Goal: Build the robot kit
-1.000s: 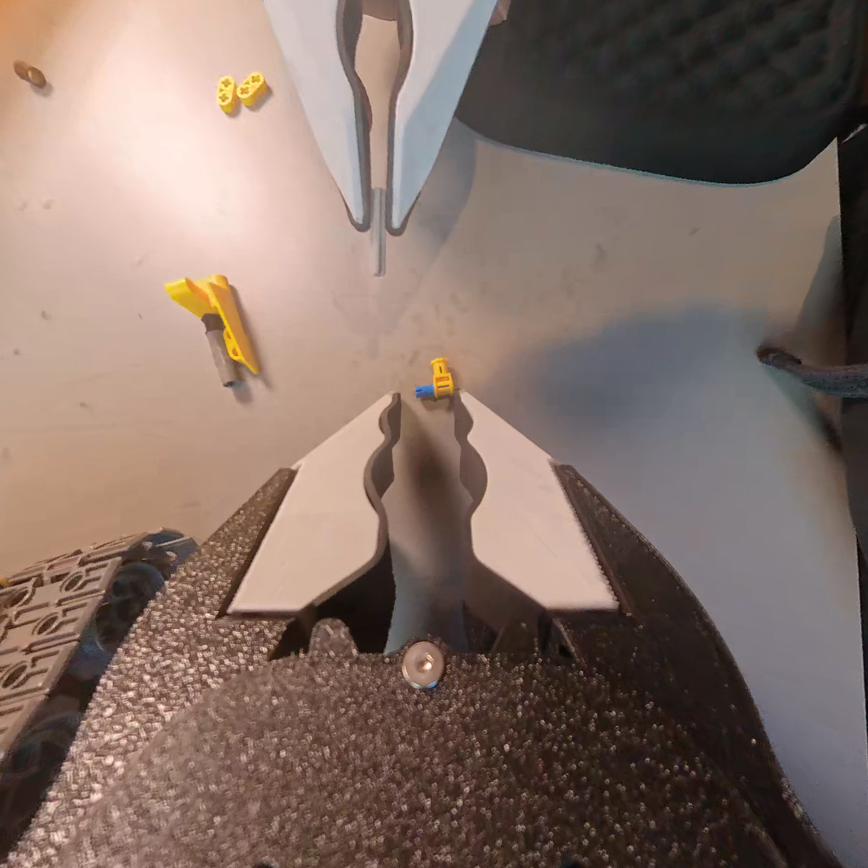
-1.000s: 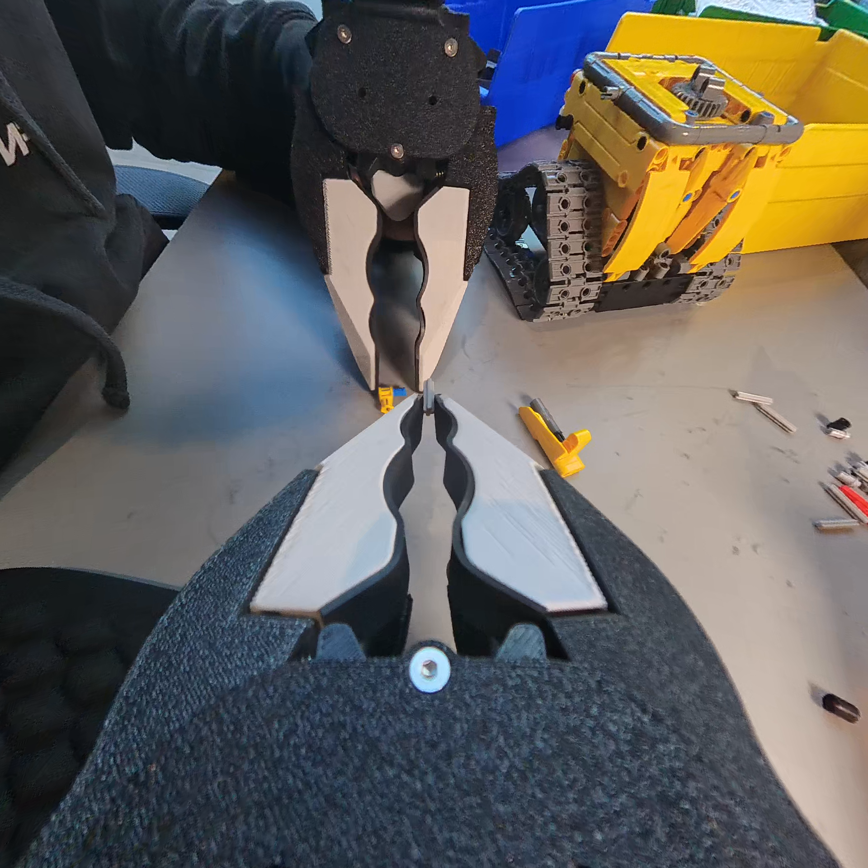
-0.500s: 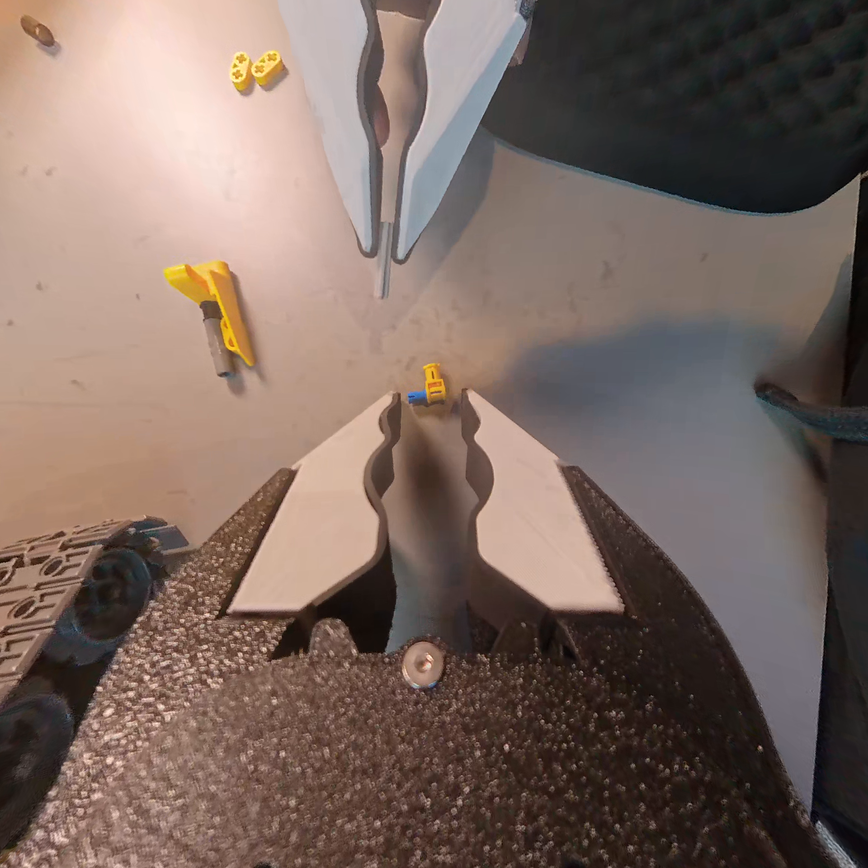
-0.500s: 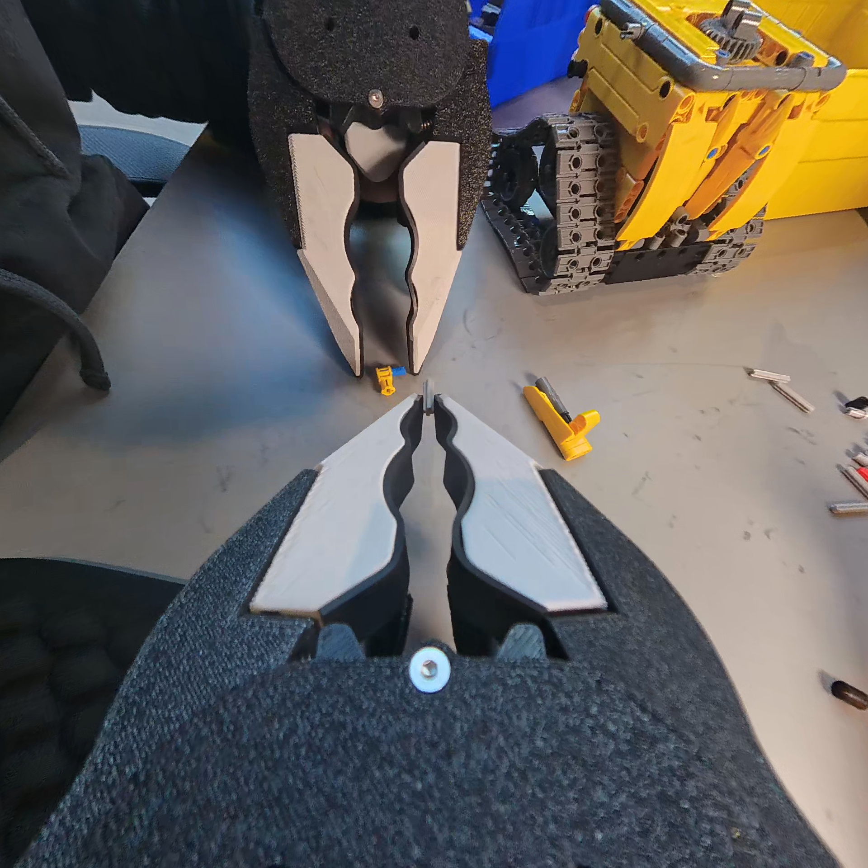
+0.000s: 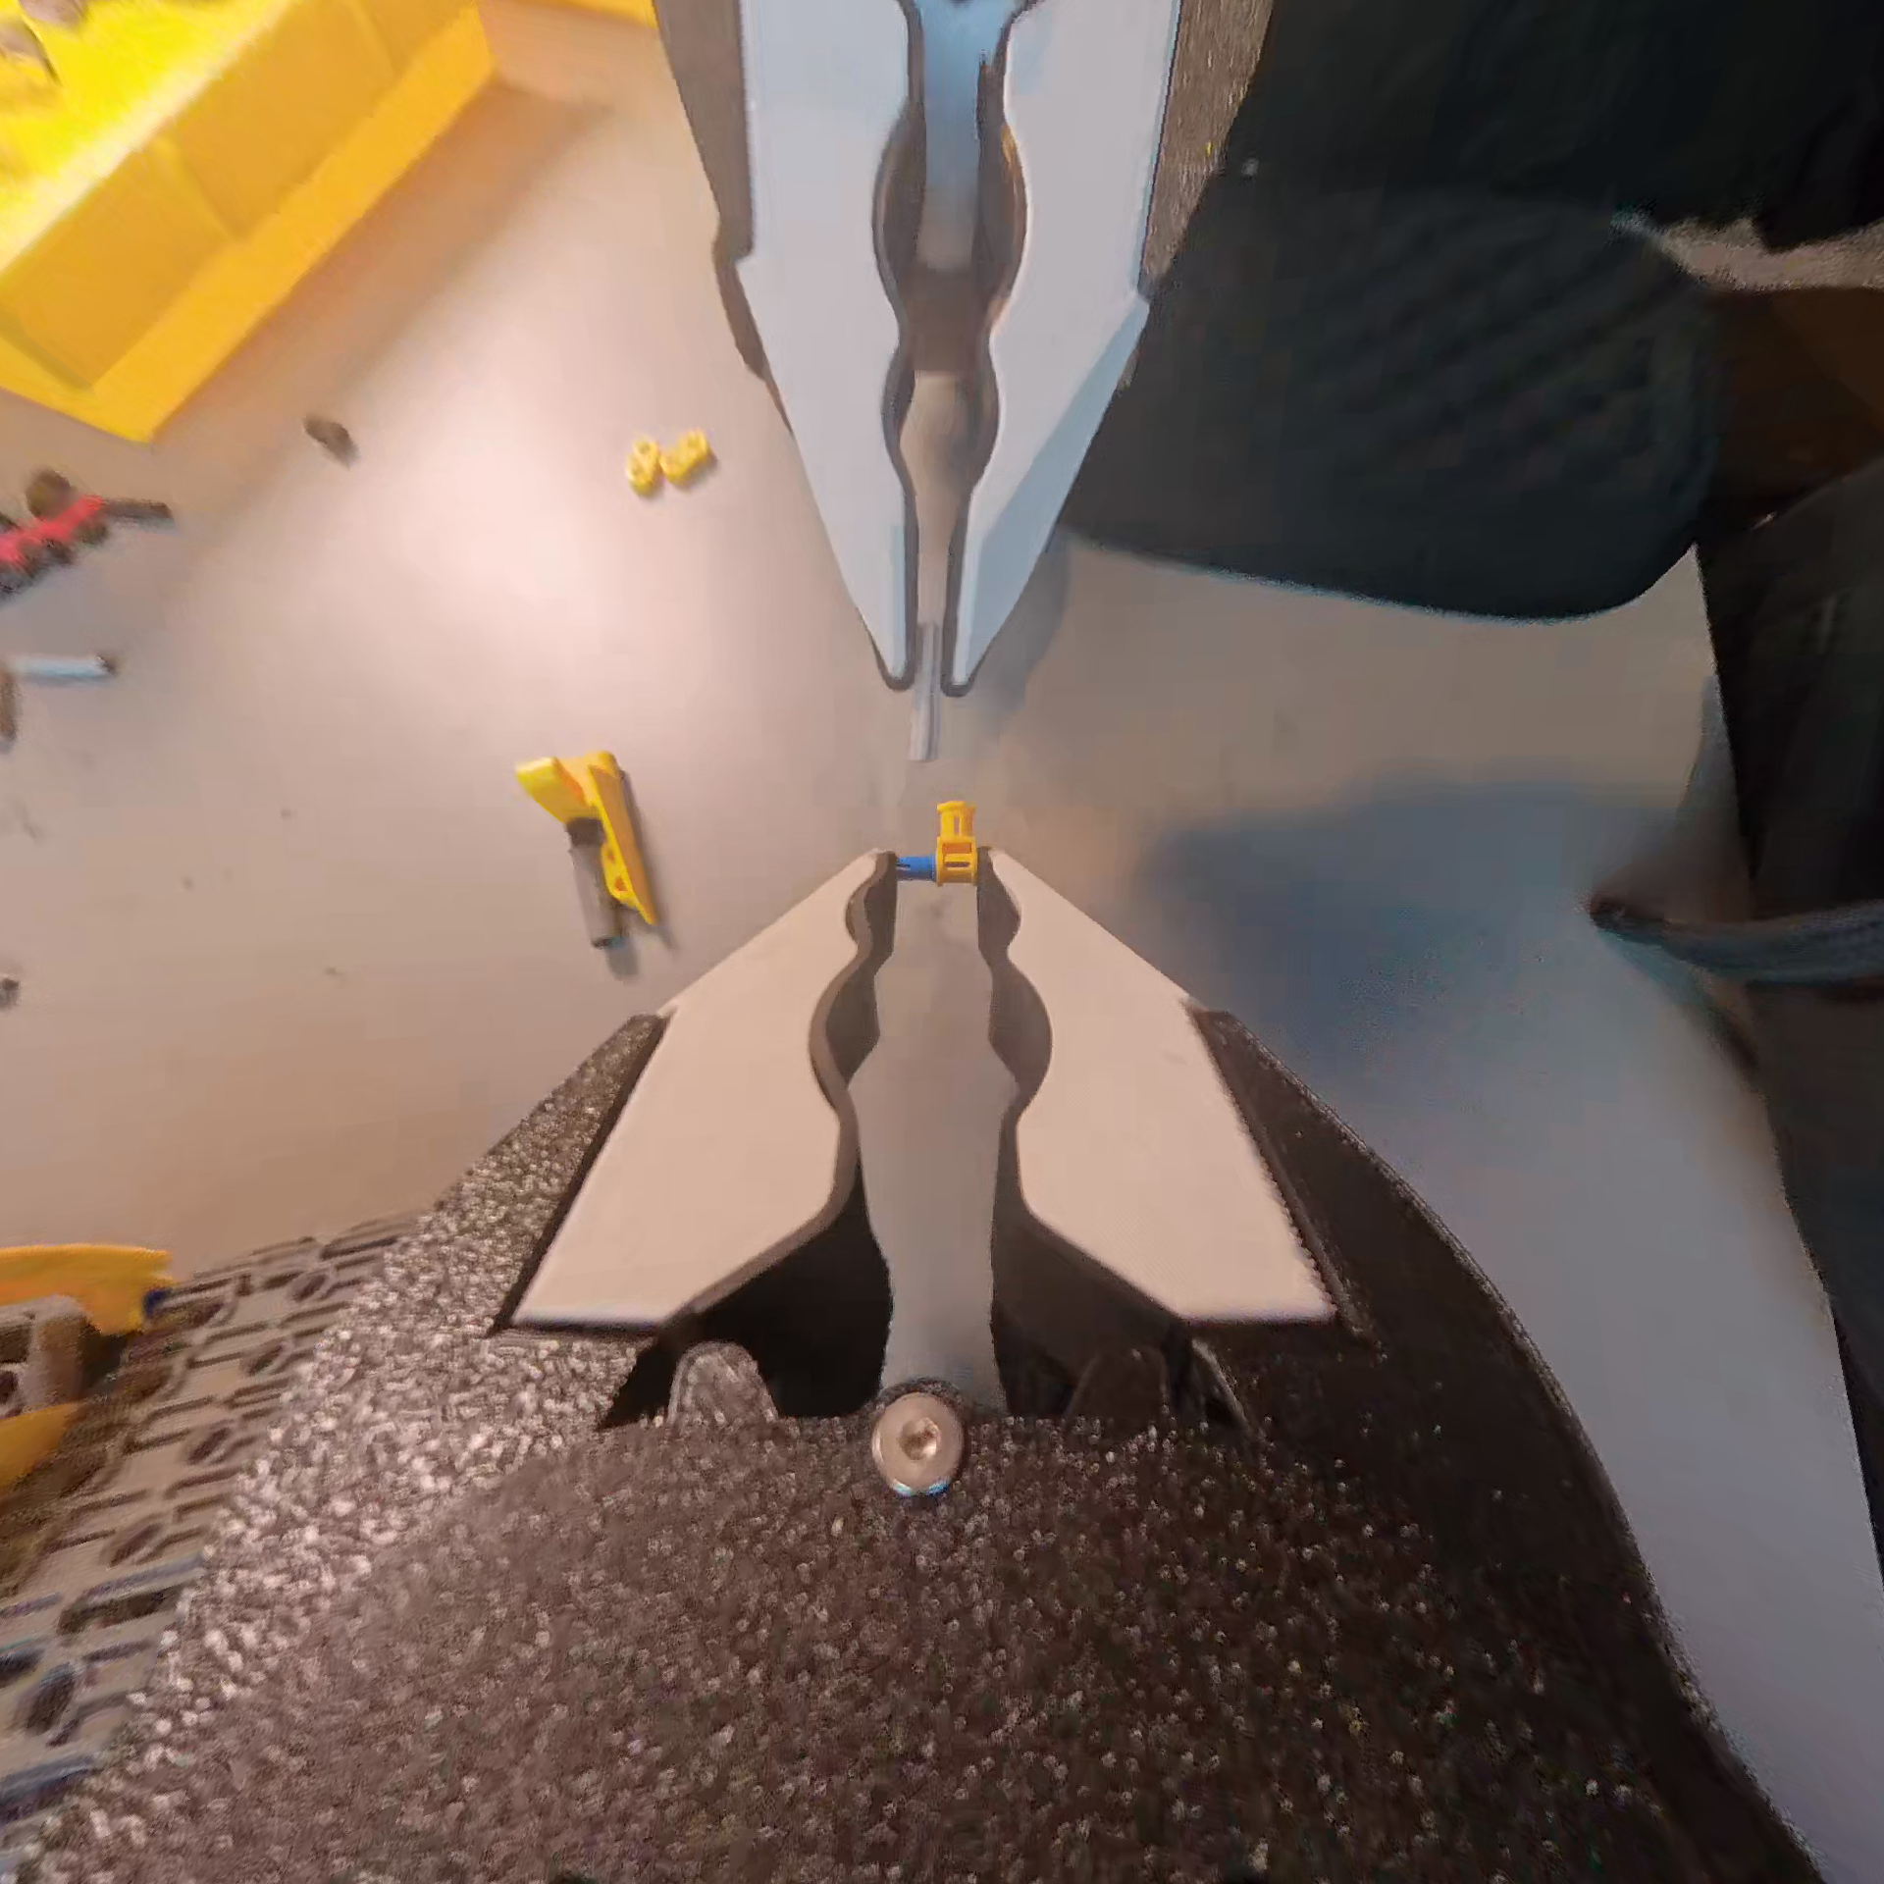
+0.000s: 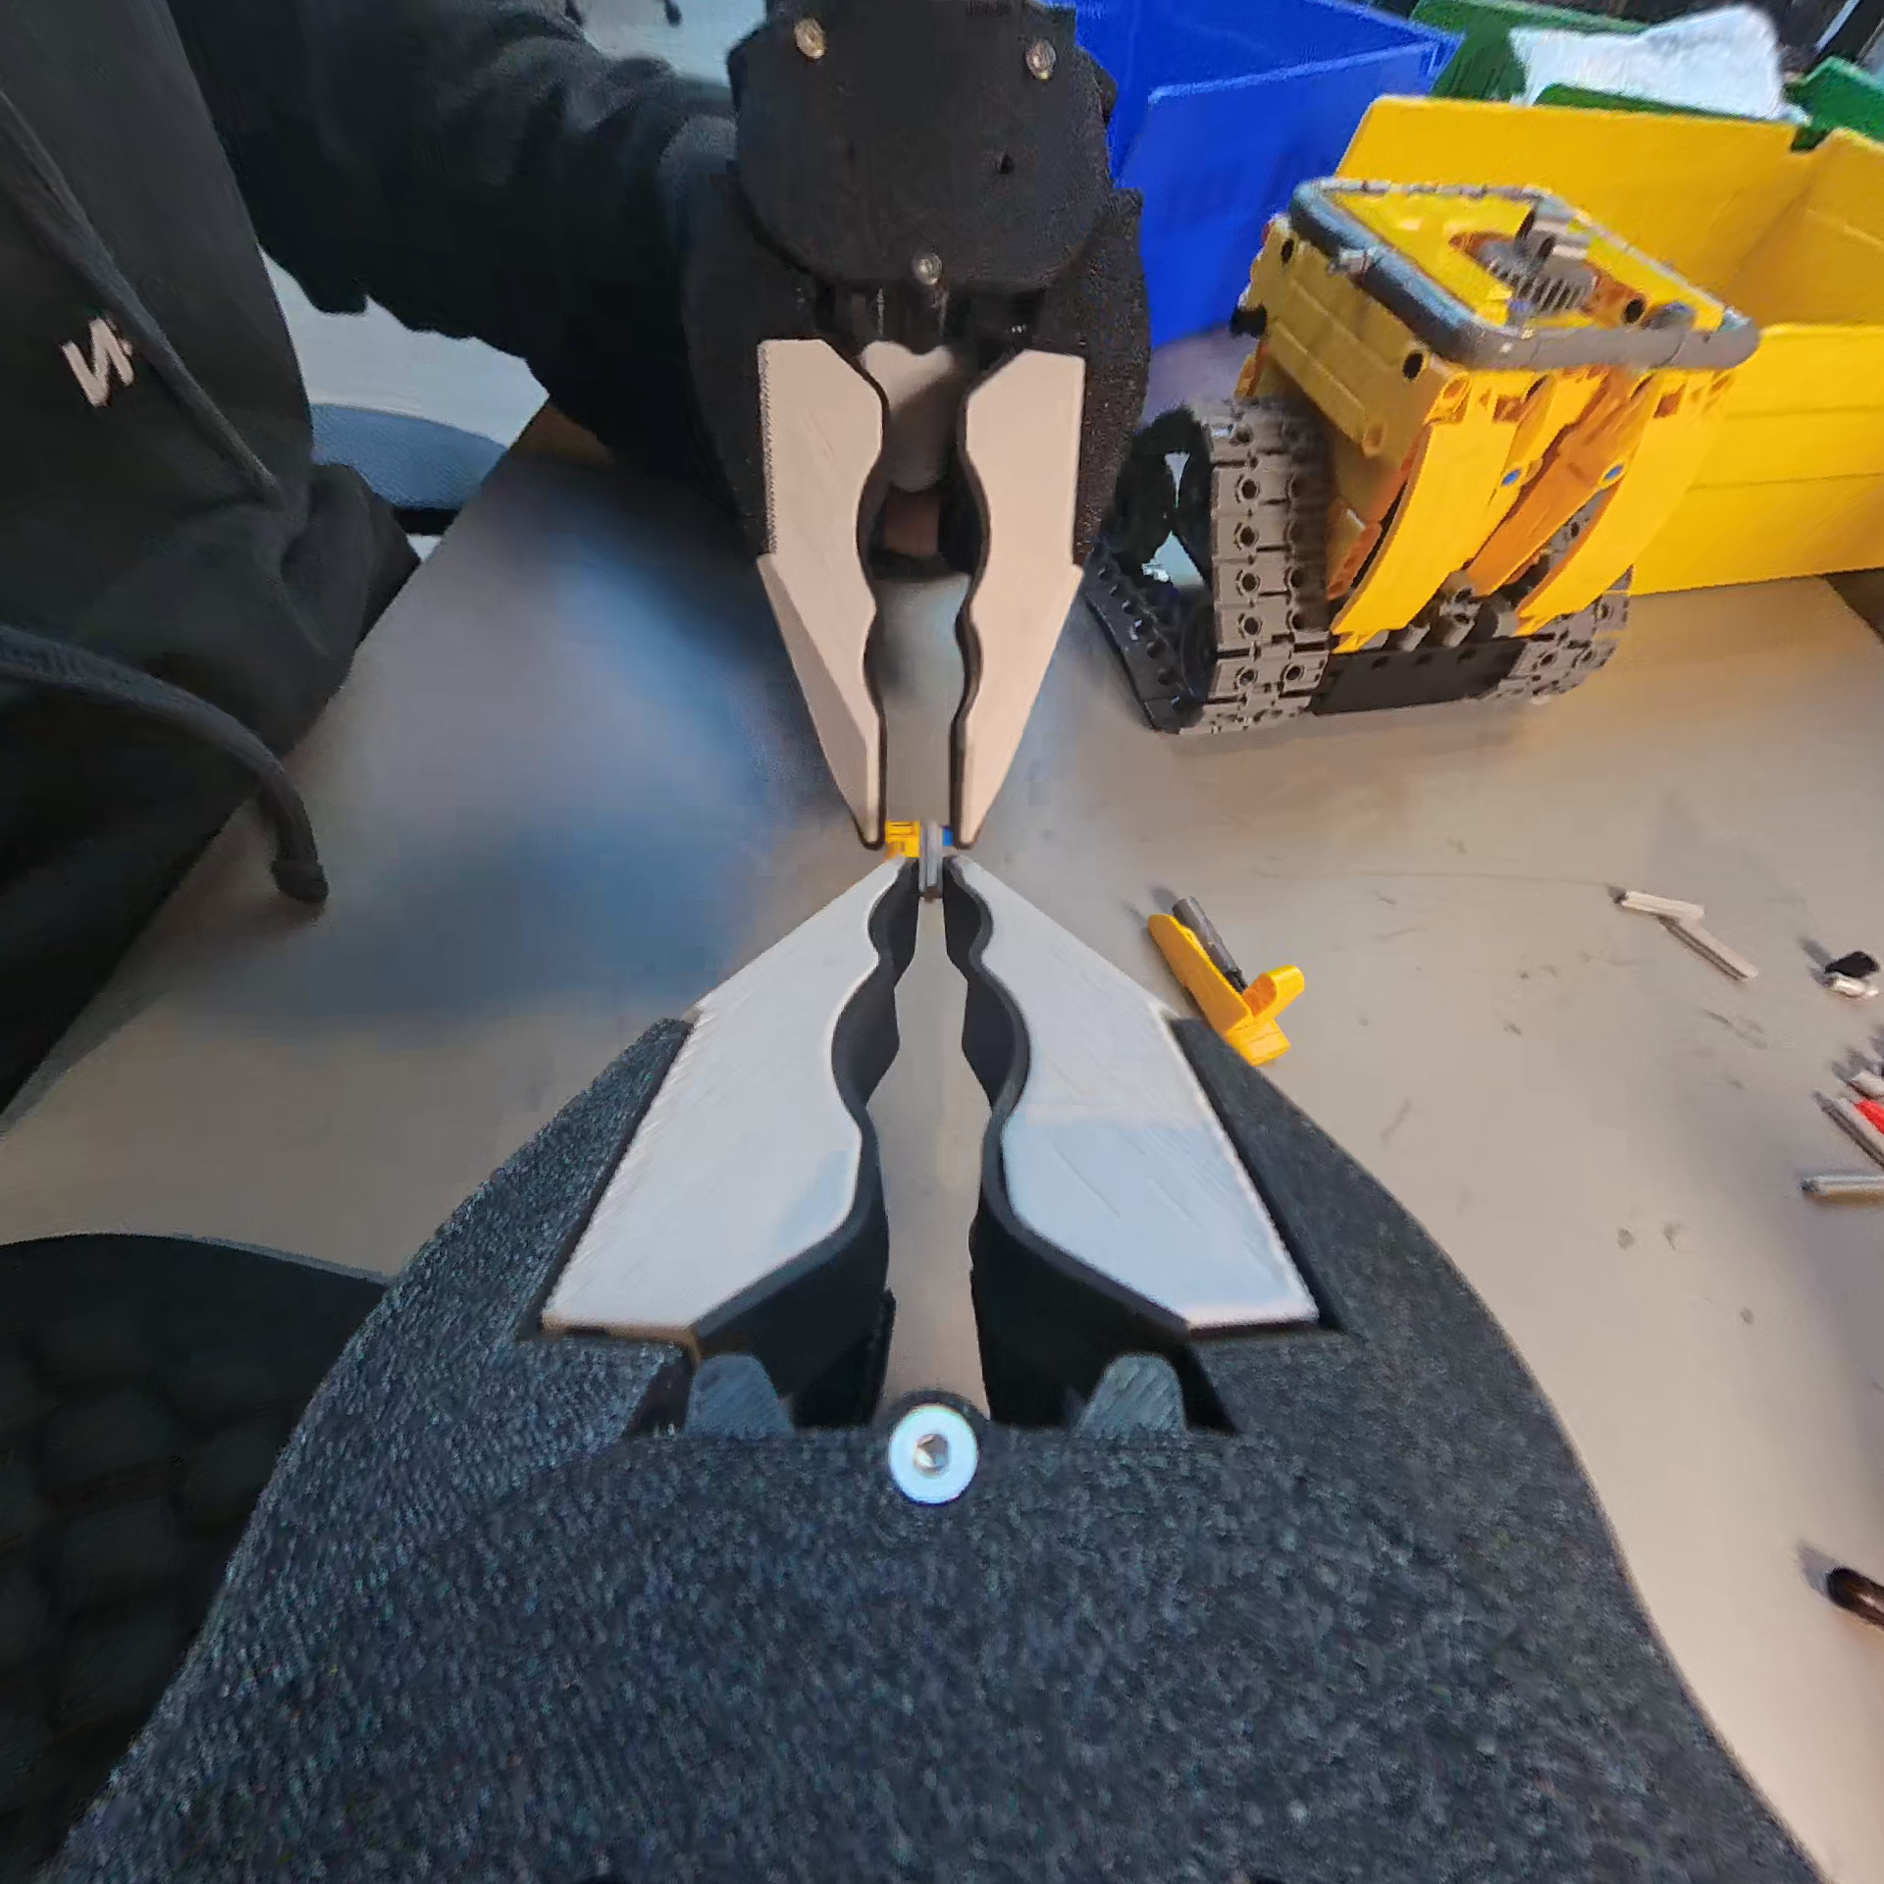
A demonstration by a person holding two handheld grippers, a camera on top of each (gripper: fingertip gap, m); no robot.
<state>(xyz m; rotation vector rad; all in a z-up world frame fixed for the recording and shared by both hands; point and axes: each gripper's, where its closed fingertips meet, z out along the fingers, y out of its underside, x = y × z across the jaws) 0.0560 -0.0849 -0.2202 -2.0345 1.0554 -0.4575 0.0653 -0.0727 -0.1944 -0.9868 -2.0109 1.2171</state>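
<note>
Two grippers are meeting tip to tip over a grey table [image 6: 1427,816]. White lettering is showing on the black sleeve [image 6: 153,428] at the left, too cropped to make out. The right gripper [image 6: 930,865], with smooth grey fingers in a grainy black shell, is pinching a thin grey pin [image 5: 926,703] between nearly closed jaws. The left gripper [image 5: 936,861] is sitting with its jaws a small way apart around a tiny yellow-and-blue connector [image 5: 950,851], seemingly touching both tips, though blur hides the grip. Half a second ago that connector was lying just ahead of wider jaws, and the pin was farther from it. Nearby are resting a yellow lever piece [image 6: 1223,984], a tracked yellow-and-grey brick vehicle [image 6: 1427,459], and a yellow bin [image 6: 1784,408].
</note>
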